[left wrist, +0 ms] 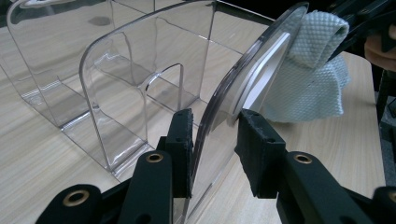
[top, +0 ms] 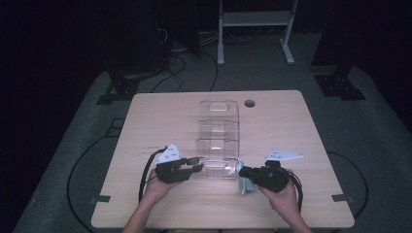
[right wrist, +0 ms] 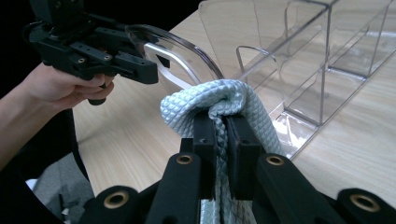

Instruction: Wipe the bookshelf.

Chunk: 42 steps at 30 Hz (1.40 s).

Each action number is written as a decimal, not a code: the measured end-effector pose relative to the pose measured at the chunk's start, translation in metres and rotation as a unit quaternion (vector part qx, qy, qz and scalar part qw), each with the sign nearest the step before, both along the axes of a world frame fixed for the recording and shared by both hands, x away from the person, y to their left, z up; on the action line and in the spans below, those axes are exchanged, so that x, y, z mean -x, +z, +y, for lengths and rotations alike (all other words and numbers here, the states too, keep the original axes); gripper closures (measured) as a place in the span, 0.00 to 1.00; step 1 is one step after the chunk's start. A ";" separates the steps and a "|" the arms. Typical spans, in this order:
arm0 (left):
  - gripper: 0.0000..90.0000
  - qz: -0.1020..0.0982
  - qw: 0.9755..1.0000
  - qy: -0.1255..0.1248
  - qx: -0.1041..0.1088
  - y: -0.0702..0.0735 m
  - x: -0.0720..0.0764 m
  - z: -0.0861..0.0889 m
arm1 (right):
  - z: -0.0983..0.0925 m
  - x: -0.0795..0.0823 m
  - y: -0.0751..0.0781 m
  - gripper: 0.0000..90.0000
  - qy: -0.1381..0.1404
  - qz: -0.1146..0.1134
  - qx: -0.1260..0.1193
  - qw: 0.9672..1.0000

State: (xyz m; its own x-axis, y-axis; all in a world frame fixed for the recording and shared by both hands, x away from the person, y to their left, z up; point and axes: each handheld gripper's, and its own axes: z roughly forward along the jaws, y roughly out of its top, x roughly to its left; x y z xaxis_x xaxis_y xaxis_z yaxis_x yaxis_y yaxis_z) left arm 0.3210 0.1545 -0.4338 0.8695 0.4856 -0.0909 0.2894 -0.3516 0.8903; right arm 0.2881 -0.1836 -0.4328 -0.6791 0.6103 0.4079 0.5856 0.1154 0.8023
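Organizer: clear plastic organizer at frame centre on table; stiff, slick, likely scratch-prone; hold by the front panel edge.
Cloth: pale blue cloth, soft, light; pinch a fold.
Left gripper: clenched on the organizer's front panel.
Right gripper: grasping cloth against that panel.

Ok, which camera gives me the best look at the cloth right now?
The right gripper view: the cloth sits close up, pinched between its tongs, weave sharp. The left gripper view shows it pressed against the clear panel; the high view gives a small pale patch.
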 end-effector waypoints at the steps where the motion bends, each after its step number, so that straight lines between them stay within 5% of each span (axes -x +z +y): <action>1: 0.74 0.000 1.000 0.000 0.000 0.000 0.000 0.000 | 0.000 0.000 0.000 0.92 0.000 0.000 0.000 1.000; 9: 0.75 0.001 1.000 -0.006 0.001 0.000 0.000 -0.003 | 0.002 0.002 0.009 0.92 -0.009 -0.025 0.012 1.000; 14: 0.76 -0.002 1.000 -0.004 -0.002 0.000 0.001 -0.004 | 0.003 -0.002 -0.004 0.92 -0.017 -0.005 0.026 1.000; 21: 0.76 0.000 1.000 -0.010 0.000 0.000 0.001 -0.005 | 0.003 0.003 0.013 0.92 -0.022 -0.038 0.020 0.999; 26: 0.75 0.000 1.000 -0.011 -0.001 0.000 0.003 -0.007 | 0.004 -0.005 -0.015 0.92 -0.025 0.000 0.046 0.999; 28: 0.75 0.000 1.000 -0.013 -0.001 0.000 0.003 -0.008 | 0.004 -0.006 -0.014 0.92 -0.028 0.005 0.044 0.999; 33: 0.75 -0.001 1.000 -0.019 -0.001 0.000 0.004 -0.011 | 0.002 -0.002 0.005 0.92 -0.038 -0.030 0.027 0.998; 39: 0.76 0.000 1.000 -0.029 -0.004 0.000 0.006 -0.015 | 0.003 -0.015 -0.024 0.92 -0.041 0.016 0.056 0.997; 42: 0.76 -0.001 0.999 -0.036 -0.008 0.001 0.009 -0.019 | 0.002 -0.017 -0.022 0.92 -0.046 0.018 0.049 0.998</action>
State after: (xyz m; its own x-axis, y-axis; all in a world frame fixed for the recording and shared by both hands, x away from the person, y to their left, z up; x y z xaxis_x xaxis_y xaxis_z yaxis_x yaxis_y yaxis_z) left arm 0.3124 0.1357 -0.4332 0.9028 0.4222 -0.0817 0.2602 -0.3851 0.8854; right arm 0.3047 -0.1811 -0.4544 -0.6045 0.7075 0.3662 0.6257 0.1372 0.7679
